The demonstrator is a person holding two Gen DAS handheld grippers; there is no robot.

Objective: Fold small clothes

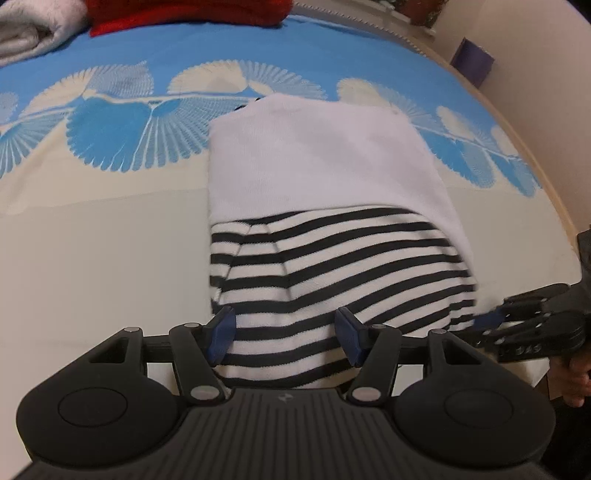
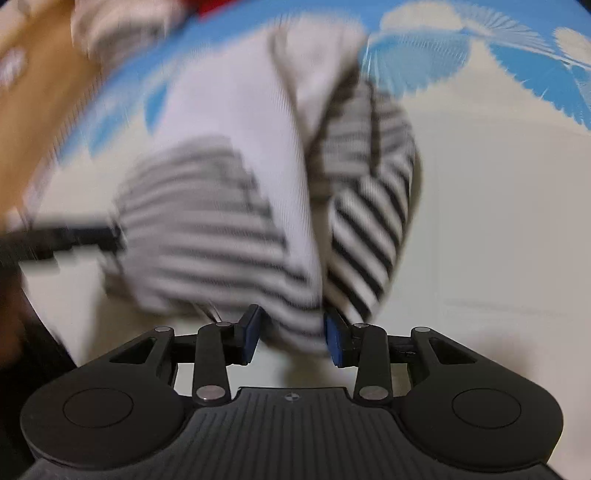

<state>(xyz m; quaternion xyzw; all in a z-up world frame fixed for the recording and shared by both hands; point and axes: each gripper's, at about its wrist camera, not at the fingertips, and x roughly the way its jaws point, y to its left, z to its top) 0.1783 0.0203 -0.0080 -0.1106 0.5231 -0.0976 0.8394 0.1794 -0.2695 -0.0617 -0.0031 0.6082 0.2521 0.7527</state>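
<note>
- The garment (image 1: 317,206) is a small piece, plain white on its far half, black-and-white striped on the near half.
- It lies partly folded, mostly flat.
- Its striped near edge sits between the left fingers (image 1: 221,328).
- In the right wrist view it looks bunched and blurred.

Motion-blurred striped garment (image 2: 207,221), right view

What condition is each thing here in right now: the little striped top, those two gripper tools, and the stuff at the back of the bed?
Striped garment: partly folded, white side turned over its far half, striped part nearest.
Left gripper: open, striped hem between its pads.
Right gripper: partly open, fabric between its pads; picture blurred.
Bedsheet: spread flat.
Red cloth: heaped at the far edge.
White towel: folded.
</note>
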